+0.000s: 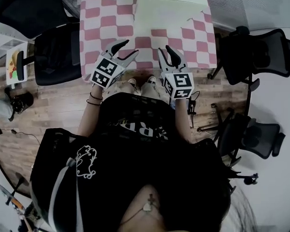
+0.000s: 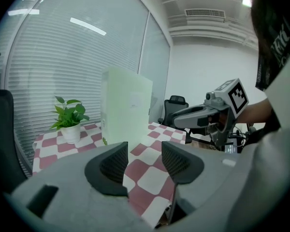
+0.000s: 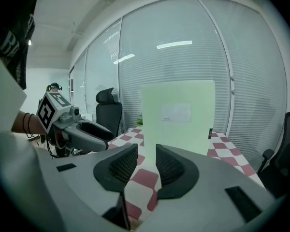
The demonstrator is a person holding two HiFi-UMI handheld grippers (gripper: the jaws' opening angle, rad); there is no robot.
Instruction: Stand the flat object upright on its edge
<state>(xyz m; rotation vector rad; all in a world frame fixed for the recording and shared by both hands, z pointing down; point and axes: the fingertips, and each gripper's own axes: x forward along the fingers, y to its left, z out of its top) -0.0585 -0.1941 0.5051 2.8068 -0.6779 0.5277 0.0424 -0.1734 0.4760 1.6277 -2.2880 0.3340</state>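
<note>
Already upright: flat box point(image 3: 178, 129) on table point(image 1: 106, 28)

Black T-shirt point(image 1: 135, 149) with white lettering and a white line drawing at lower left. Dark bracelets point(image 1: 95, 98) circle the wrist left of centre. Pale shoes point(image 1: 134, 84). The left grey plastic claw point(image 1: 127, 48) and right grey plastic claw point(image 1: 165, 49) have black ribbed pads point(image 2: 113, 163) and white cubes point(image 1: 105, 72) with black square markers.
</note>
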